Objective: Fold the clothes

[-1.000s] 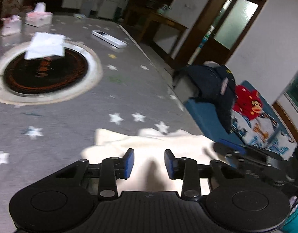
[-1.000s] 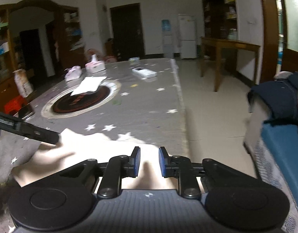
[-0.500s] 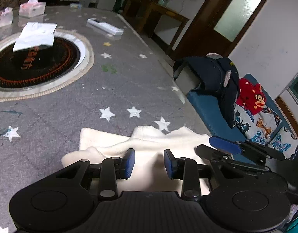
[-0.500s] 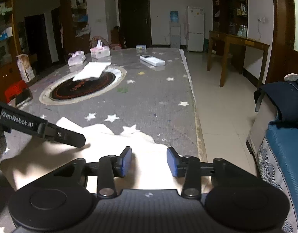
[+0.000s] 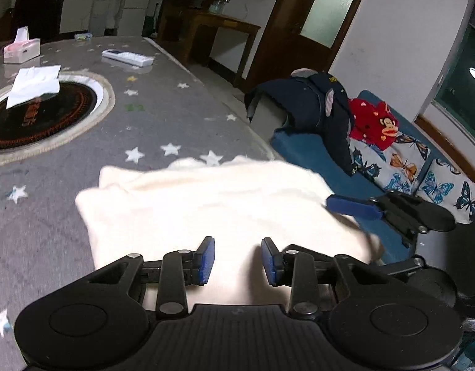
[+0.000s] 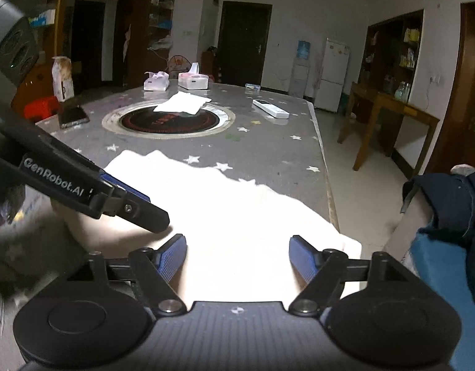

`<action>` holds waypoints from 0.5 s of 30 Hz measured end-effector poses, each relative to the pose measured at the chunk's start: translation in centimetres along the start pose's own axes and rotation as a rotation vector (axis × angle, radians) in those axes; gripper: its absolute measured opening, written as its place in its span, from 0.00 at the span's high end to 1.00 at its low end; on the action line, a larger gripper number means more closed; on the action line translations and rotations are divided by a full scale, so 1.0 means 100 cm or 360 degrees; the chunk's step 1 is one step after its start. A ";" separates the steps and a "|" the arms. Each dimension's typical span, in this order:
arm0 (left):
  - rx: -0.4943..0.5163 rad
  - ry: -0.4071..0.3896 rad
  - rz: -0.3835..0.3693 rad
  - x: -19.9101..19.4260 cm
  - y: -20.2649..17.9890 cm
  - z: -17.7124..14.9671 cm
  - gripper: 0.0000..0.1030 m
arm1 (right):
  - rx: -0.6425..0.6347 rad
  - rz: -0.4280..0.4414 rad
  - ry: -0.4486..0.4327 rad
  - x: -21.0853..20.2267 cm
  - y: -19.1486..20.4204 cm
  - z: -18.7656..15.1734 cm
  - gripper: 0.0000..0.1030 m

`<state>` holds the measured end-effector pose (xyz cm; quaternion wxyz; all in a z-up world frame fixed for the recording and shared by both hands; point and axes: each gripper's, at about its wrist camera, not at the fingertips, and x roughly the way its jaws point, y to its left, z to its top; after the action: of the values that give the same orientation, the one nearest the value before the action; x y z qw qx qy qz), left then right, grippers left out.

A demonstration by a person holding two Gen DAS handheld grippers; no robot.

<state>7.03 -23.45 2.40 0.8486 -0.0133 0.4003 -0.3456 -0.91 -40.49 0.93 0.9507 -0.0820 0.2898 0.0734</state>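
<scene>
Cream garment [image 5: 206, 204] lies bunched at the near edge of the grey star-printed table [image 5: 163, 117], close to its right-hand corner; overexposed in both wrist views, so folds are hard to read.

Left gripper [image 5: 237, 258]: blue pads partly apart, cloth showing in the gap under them. Whether the pads pinch the fabric cannot be told. In the right wrist view its finger crosses from the left, tip down on the garment [image 6: 237, 216]; white lettering on its side reads "GenRobot.AI".

Right gripper [image 6: 238, 255]: jaws opening, standing wide, garment below and between them, pads not pressing on it. Seen from the left wrist view, its blue pad [image 5: 354, 205] sits at the cloth's right edge.

Elsewhere on the table: round black inset [image 6: 169, 120] with orange writing, not legible; white paper sheet [image 6: 183, 102] lying across its rim; white remote [image 6: 270, 108]; two tissue packs [image 6: 175, 80]; dark phone [image 6: 72, 116].

Off the table: blue sofa [image 5: 311, 151] carrying a dark jacket [image 5: 314, 105] and a red monkey-print item [image 5: 373, 122].
</scene>
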 end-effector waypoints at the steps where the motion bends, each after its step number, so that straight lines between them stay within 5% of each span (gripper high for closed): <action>1: -0.0003 -0.0002 0.0000 0.000 0.001 -0.002 0.64 | -0.0007 -0.0005 -0.0002 -0.002 0.002 -0.002 0.27; 15: -0.0078 -0.0053 0.0022 -0.012 0.014 -0.011 0.64 | 0.0258 -0.0060 -0.0059 -0.033 -0.025 -0.027 0.21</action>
<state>6.53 -21.41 2.11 0.8569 -0.0372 0.3946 -0.3295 -4.59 -43.74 0.86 0.9607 -0.0088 0.2755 0.0332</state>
